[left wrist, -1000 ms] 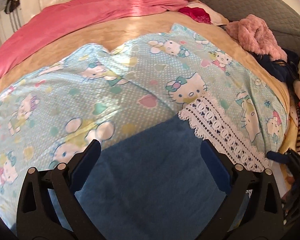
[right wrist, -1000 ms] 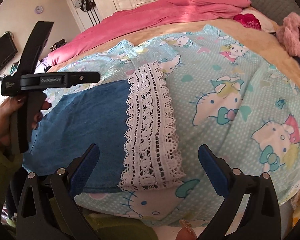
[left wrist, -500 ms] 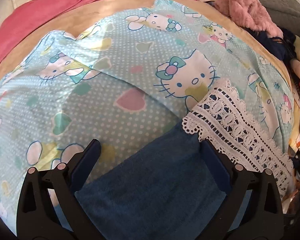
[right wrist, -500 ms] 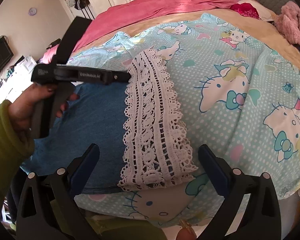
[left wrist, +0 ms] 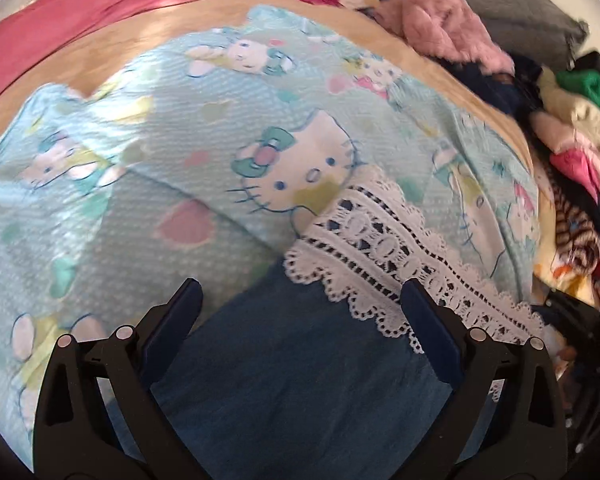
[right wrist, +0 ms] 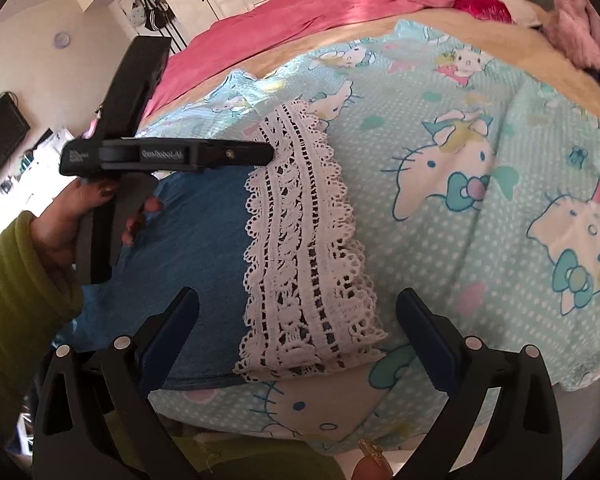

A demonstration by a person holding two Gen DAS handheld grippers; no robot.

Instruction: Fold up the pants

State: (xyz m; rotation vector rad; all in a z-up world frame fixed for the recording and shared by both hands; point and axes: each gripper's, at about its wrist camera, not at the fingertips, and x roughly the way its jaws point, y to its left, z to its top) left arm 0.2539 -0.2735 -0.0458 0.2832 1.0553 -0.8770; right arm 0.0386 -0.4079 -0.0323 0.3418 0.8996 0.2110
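Pants (right wrist: pixel 204 240), blue denim with a white lace hem (right wrist: pixel 300 248), lie flat on the bed's cartoon-print sheet (right wrist: pixel 480 128) near its front edge. Left gripper (left wrist: pixel 300 304) and right gripper (right wrist: pixel 298 312) both hover over them, jaws apart, empty.

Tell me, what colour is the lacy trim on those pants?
White, against the blue pants; the lace trim shows best in the right wrist view.
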